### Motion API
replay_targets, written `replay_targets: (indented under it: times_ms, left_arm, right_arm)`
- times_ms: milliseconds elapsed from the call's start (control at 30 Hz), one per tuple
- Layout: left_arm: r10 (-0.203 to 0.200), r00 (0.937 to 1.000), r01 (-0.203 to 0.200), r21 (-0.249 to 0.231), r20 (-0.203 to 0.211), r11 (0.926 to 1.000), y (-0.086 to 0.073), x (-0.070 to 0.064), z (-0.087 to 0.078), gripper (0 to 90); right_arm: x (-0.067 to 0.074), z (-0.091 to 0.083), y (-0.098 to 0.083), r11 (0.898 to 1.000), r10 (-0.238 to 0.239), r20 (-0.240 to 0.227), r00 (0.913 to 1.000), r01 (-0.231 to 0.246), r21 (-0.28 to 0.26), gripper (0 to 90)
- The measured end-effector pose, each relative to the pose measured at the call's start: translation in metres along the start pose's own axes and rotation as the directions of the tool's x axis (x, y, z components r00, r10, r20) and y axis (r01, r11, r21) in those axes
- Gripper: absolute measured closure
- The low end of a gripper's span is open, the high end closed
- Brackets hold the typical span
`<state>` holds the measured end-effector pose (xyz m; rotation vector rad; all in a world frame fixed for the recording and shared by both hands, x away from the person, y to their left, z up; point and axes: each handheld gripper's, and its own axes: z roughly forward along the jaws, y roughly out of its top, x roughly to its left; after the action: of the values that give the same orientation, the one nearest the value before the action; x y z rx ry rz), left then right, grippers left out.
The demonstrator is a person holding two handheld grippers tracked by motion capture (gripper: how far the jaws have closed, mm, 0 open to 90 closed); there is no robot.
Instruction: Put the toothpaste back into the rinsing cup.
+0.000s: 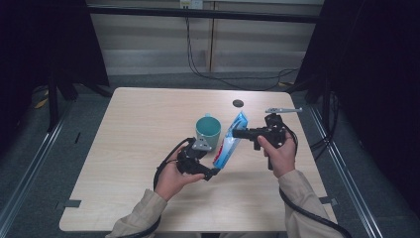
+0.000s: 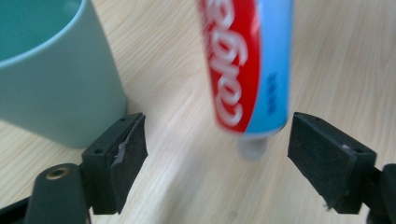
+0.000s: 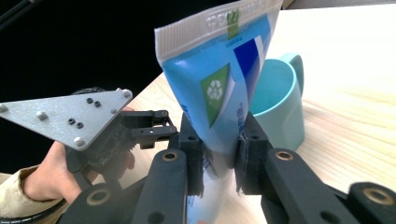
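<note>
A blue, red and white toothpaste tube (image 1: 229, 141) hangs tilted above the table, crimped end up and cap down. My right gripper (image 1: 236, 133) is shut on its upper part; in the right gripper view the pads (image 3: 194, 149) squeeze the tube (image 3: 219, 70) flat. My left gripper (image 1: 214, 173) sits at the tube's lower end and is open. In the left gripper view the white cap (image 2: 252, 148) hangs between the jaws, touching neither pad (image 2: 133, 144). A teal mug (image 1: 208, 130) stands upright just left of the tube, close beside my left gripper (image 2: 219, 140).
The light wooden table (image 1: 133, 148) has bare surface to the left and front. A small dark round spot (image 1: 238, 103) lies behind the tube. Metal rails and cables run on the floor around the table.
</note>
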<state>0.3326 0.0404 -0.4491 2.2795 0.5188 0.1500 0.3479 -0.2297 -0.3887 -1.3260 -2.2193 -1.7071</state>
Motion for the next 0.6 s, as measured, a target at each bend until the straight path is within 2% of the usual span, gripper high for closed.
replay_targets:
  times_ms: [267, 400, 467, 600]
  left_arm:
    - [-0.035, 0.9993, 0.034, 0.014, 0.014, 0.9993, -0.021, 0.007, -0.001, 15.8]
    - [-0.037, 0.9993, 0.036, 0.029, 0.009, 0.9989, -0.032, 0.012, -0.003, 15.3]
    - [-0.062, 0.998, 0.062, 0.023, 0.009, 0.9978, -0.038, 0.013, -0.003, 15.3]
    - [-0.069, 0.9976, 0.069, 0.028, 0.003, 0.9973, -0.047, 0.018, -0.006, 15.2]
  right_arm:
    - [-0.004, -0.008, 0.005, 1.0, -0.007, 0.019, 0.9998, 0.007, -0.011, 75.8]
    - [-0.004, -0.01, 0.009, 1.0, -0.014, 0.023, 0.9996, 0.014, -0.013, 75.7]
    - [-0.005, -0.011, 0.011, 1.0, -0.009, 0.023, 0.9997, 0.01, -0.02, 75.7]
    - [-0.006, -0.013, 0.015, 1.0, -0.013, 0.026, 0.9996, 0.014, -0.027, 75.6]
